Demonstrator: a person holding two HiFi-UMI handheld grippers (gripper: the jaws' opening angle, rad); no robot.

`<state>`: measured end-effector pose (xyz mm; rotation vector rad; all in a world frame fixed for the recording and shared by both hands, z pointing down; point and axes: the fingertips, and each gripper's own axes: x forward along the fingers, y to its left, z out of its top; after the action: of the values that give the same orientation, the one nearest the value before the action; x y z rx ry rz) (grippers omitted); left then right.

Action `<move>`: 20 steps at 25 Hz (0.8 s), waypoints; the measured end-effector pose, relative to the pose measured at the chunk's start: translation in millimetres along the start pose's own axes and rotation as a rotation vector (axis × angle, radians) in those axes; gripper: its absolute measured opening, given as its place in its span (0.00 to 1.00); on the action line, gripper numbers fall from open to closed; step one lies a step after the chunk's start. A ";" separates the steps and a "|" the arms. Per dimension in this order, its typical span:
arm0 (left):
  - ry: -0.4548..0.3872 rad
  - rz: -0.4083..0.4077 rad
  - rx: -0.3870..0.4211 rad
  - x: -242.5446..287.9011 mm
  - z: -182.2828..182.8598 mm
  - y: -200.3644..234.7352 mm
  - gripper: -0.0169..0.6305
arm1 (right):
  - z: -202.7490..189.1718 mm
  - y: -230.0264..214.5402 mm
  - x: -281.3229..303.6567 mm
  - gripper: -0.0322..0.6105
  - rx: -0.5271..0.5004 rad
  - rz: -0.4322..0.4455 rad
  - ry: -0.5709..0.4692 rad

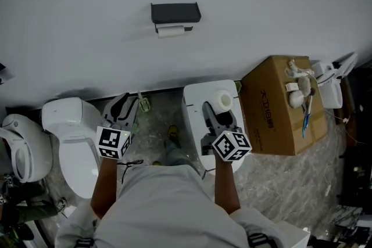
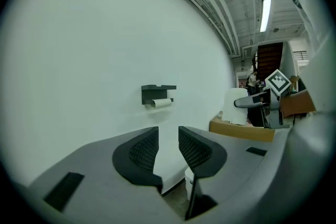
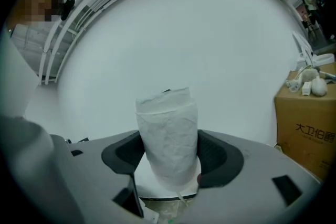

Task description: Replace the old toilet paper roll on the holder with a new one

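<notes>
A dark holder (image 1: 175,12) hangs on the white wall with a thin, nearly spent roll (image 1: 170,32) under it. Both also show in the left gripper view, the holder (image 2: 157,92) above the old roll (image 2: 160,103). My right gripper (image 1: 220,115) is shut on a full white toilet paper roll (image 1: 222,100), held upright between the pads (image 3: 218,157); the roll (image 3: 169,136) fills the middle of the right gripper view. My left gripper (image 1: 124,108) is open and empty, its fingers (image 2: 139,152) apart. Both grippers are well below and short of the holder.
A white toilet (image 1: 72,139) stands under my left gripper, another white fixture (image 1: 20,148) at the far left. A white cistern (image 1: 195,103) is under my right gripper. A cardboard box (image 1: 273,107) with small items on top stands to the right.
</notes>
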<state>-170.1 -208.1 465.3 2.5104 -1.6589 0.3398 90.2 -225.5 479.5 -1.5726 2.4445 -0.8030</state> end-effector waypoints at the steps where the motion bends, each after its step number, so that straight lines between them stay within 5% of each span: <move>1: 0.005 0.003 0.002 13.1 2.4 1.7 0.22 | 5.5 -7.9 11.9 0.53 0.004 0.002 0.006; 10: 0.026 0.049 0.049 107.4 33.4 17.4 0.22 | 61.0 -68.4 107.1 0.53 0.054 0.046 0.005; 20: 0.011 0.063 0.127 175.9 60.9 20.4 0.22 | 84.2 -88.4 168.3 0.53 0.096 0.109 0.017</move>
<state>-115.1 -386.4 449.3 2.5432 -1.7680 0.4792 117.8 -431.6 481.1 -1.3926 2.4393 -0.9043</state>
